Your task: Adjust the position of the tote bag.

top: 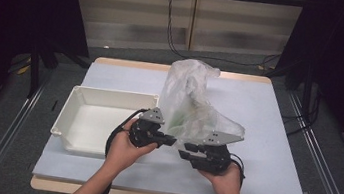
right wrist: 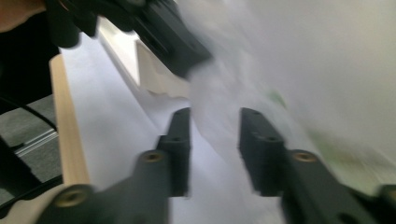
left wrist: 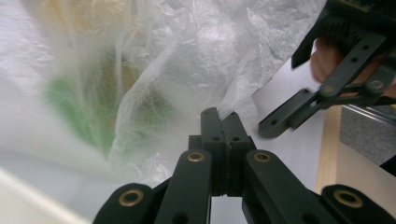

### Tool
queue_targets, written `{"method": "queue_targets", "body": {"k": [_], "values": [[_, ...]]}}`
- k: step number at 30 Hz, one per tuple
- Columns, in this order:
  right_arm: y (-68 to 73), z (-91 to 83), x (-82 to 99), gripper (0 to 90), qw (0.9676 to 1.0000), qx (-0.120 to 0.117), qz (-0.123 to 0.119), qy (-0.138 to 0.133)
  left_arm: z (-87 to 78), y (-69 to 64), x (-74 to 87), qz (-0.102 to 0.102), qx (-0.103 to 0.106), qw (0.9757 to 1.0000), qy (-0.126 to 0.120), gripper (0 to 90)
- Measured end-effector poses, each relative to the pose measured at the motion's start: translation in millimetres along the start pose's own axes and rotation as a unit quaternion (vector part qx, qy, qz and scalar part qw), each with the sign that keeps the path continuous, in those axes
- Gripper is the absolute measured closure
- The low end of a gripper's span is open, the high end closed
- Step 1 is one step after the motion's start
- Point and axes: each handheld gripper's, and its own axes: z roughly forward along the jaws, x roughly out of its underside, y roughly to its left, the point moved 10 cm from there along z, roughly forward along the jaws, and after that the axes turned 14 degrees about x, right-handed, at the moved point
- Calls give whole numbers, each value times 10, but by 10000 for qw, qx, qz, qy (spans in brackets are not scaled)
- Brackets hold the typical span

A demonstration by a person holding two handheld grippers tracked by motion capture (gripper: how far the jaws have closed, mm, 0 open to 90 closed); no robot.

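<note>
- Plastic bag [top: 194, 105] stands crumpled on the white-covered table [top: 265, 139], near the middle, just right of the white bin [top: 104, 97]; top rises in a loose peak toward the far edge
- film is thin and translucent, heavily wrinkled; green contents [left wrist: 77, 105] show blurred through it, cannot tell what they are
- likely very light and fully soft, so it will deform and drag rather than lift as one piece; contents could shift or drop out if the mouth tips down
- film looks slippery and tearable; a pinch on a single layer may slide off, a bunched fold should hold better
- left gripper [left wrist: 223, 122] has jaws pressed together, and a bit of bag edge seems caught at their tips in its own view; the high view puts it at the bag's lower left side, over the bin's near right corner
- right gripper [right wrist: 212, 140] has jaws apart, with bag film running between them in its own blurred view; not yet closed on it
- best hold is judged to be the lower hem near the table, both sides, so the bag can be spread or opened
- risk: pulling the two sides apart hard could rip the film
</note>
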Motion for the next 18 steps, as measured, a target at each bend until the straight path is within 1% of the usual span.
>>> {"method": "queue_targets", "body": {"k": [1,2,3,4,5,6,7,8,9,10,11,12,13,14,15,16,17,18], "values": [[-38,-20,28,550,10000,56,-13,63,-32,16,-2,-23,-39,10000,8,900],[-117,-66,76,494,9998,168,-9,107,-89,49,-7,-63,-76,9999,-43,900],[-117,-66,76,494,9998,168,-9,107,-89,49,-7,-63,-76,9999,-43,900],[-153,-82,99,485,9997,224,-12,139,-123,72,3,-85,-87,9999,-49,900],[-218,-109,141,467,9993,329,-29,194,-150,89,16,-114,-107,9999,-64,900],[-328,-148,204,439,9983,514,43,267,-191,117,50,-153,-157,9998,-22,900],[-328,-148,204,439,9983,514,43,267,-191,117,50,-153,-157,9998,-22,900],[-365,-162,226,429,9980,549,97,294,-217,139,66,-169,-203,9996,-56,900],[-465,-186,294,390,9967,648,223,424,-252,162,88,-241,-207,9995,-81,900],[-465,-186,294,390,9967,648,223,424,-252,162,88,-241,-207,9995,-81,900],[-528,-198,348,387,9958,700,287,507,-288,191,103,-292,-249,9992,-121,900],[-528,-198,348,387,9958,700,287,507,-288,191,103,-292,-249,9992,-121,900],[-552,-203,372,386,9954,735,293,542,-307,202,118,-272,-259,9993,-78,900],[-611,-209,405,378,9940,875,304,573,-320,203,129,-268,-264,9993,-73,900],[-659,-213,430,375,9931,959,310,606,-319,202,130,-279,-241,9992,-167,900],[-707,-217,446,374,9920,1042,371,612,-344,208,152,-296,-247,9992,-112,900],[-751,-217,451,373,9911,1107,444,597,-362,221,153,-310,-273,9989,-204,900],[-783,-216,450,373,9906,1125,507,588,-384,225,165,-335,-281,9988,-201,900]]}}
